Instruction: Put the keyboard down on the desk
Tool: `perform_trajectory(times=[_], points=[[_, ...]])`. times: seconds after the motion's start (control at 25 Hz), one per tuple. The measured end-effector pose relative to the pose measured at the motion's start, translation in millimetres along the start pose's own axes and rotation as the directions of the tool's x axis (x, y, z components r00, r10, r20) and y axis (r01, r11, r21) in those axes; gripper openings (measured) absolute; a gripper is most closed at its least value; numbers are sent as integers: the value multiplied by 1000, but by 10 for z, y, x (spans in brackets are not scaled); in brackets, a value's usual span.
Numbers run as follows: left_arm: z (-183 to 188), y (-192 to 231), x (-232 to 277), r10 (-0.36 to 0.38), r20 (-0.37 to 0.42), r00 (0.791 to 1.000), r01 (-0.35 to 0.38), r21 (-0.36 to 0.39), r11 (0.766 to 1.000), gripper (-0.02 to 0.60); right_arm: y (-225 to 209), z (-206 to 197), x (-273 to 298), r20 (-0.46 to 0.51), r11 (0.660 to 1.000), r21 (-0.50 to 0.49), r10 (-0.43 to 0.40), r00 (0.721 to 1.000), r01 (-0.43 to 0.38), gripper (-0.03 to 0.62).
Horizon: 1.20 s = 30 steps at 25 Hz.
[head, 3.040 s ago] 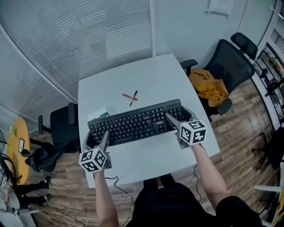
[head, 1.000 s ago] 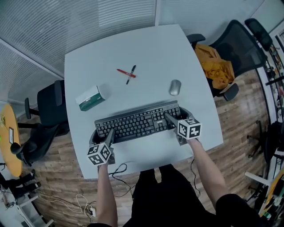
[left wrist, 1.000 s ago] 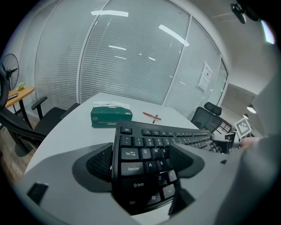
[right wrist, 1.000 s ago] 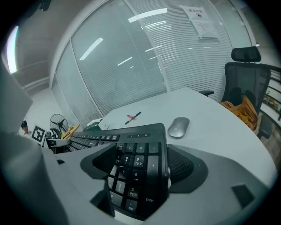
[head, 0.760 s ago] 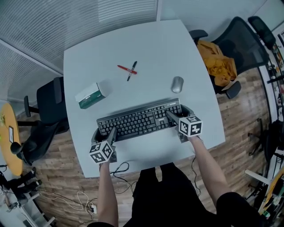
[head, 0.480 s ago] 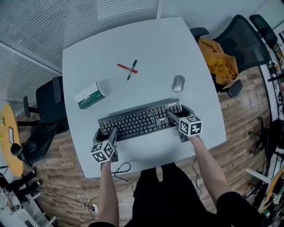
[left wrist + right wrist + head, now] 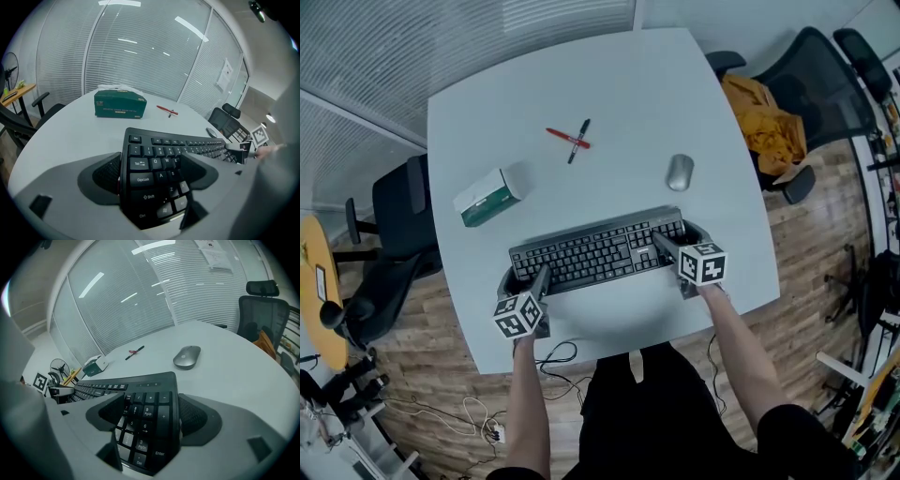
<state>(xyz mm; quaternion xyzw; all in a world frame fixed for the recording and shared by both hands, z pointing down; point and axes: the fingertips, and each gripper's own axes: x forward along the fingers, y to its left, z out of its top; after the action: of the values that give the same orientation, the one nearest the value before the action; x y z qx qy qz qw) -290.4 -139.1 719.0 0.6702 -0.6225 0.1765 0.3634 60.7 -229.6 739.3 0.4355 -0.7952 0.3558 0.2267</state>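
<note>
The left tongs (image 7: 525, 278) and right tongs (image 7: 679, 240) each clamp one end of the keyboard (image 7: 598, 251), held level across the worktop's (image 7: 609, 84) near side, just before the mouse (image 7: 679, 172).

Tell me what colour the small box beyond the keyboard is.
Dark green with a white top; the small box shows best in the left gripper view.
</note>
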Motion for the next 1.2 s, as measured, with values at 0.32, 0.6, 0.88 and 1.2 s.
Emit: perform_trajectory(times=[0.32,0.6,0.88,1.2], points=[[-80,11,62,1,-16,1000,-1,-11,1000,390,-47,-69,41,-18,1000,3,-8,1000,8,374],[-138,18,104,-4,-34,999,3,-22,1000,390,-67,-108,56,-28,1000,-2,-11,1000,11,374],[-206,9,124,-5,-47,999,4,-33,999,390,-87,-141,44,-46,1000,-10,-15,999,15,374],[-250,37,151,-21,-57,998,19,-45,999,390,-79,-170,61,-58,1000,-15,-20,998,19,374]])
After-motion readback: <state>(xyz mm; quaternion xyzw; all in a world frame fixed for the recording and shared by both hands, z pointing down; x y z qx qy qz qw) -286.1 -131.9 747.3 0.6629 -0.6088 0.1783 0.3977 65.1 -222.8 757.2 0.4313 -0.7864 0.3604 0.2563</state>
